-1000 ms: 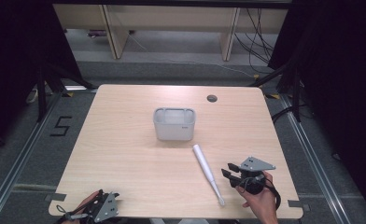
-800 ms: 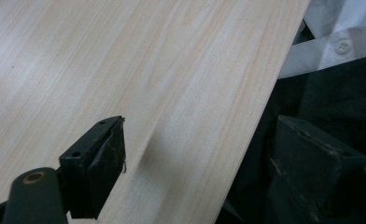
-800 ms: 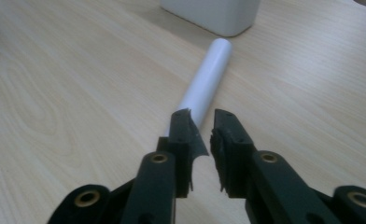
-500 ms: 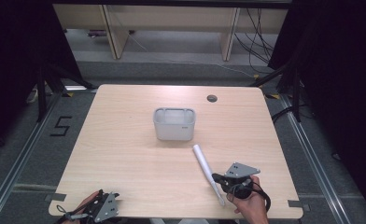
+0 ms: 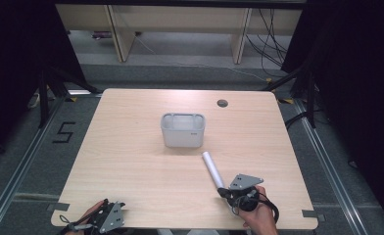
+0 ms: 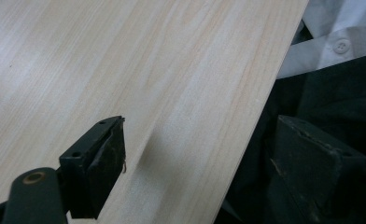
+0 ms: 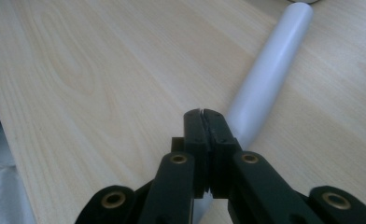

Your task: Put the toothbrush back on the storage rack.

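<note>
A white tube point(image 5: 212, 166) lies on the wooden table point(image 5: 131, 161), slanting from near the grey bin point(image 5: 182, 129) toward the front edge. My right gripper point(image 5: 224, 192) sits over the tube's near end. In the right gripper view the jaws point(image 7: 203, 114) are pressed together with a thin white sliver at their tips, and the tube point(image 7: 270, 79) runs out from under them. I cannot tell whether they grip it. My left gripper point(image 5: 107, 218) rests at the front left edge, open point(image 6: 195, 154), with nothing between its fingers.
The bin stands open-topped at the table's middle. A small round hole point(image 5: 222, 103) sits near the far right edge. In the left gripper view the table's edge point(image 6: 260, 116) runs between the jaws, with the person's white shirt point(image 6: 330, 42) beyond it.
My right gripper has moved left and toward the front edge, onto the tube's near end, and its jaws have come together. The left gripper has stayed put.
</note>
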A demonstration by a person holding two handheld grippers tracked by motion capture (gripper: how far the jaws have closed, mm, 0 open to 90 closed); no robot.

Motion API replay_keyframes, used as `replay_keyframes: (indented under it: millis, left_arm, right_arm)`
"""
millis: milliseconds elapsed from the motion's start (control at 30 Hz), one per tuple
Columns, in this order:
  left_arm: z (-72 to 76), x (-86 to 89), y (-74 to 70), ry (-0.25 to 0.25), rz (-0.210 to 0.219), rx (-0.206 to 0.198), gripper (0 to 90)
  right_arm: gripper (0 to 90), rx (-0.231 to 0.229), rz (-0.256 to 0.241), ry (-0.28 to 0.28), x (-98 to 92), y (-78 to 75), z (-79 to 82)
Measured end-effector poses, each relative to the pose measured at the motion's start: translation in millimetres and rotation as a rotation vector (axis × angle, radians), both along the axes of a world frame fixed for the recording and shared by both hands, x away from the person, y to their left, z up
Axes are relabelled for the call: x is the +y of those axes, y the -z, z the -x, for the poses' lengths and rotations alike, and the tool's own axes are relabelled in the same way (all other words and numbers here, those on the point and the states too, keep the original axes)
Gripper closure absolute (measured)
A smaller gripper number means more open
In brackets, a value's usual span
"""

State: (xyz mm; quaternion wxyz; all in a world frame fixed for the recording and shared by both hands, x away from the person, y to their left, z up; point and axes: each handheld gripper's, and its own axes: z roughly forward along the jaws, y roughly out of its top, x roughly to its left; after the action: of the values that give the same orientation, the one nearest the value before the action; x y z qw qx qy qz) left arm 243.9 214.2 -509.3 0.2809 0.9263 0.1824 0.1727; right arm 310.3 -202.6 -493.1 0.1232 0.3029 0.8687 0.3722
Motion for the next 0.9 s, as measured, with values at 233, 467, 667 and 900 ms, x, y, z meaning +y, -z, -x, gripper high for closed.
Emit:
replay_keyframes:
  millis: [233,467,667,900]
  left_arm:
    - [0.1,0.0,-0.1,-0.001,-0.003,0.002,16.9]
    - [-0.1,0.1,0.1,-0.002,-0.002,0.000,16.9]
    - [0.3,-0.1,-0.1,-0.001,-0.004,0.002,16.9]
    - [0.1,-0.2,-0.1,0.003,-0.001,-0.001,16.9]
  right_arm:
    - [89.0,0.008,0.023,-0.023,3.2,4.6,0.6]
    - [88.9,0.028,0.069,-0.021,3.6,6.5,1.1]
    - [88.7,0.035,0.088,-0.010,-0.4,6.0,-0.4]
    - [88.5,0.020,0.096,0.016,-5.5,7.4,-3.0]
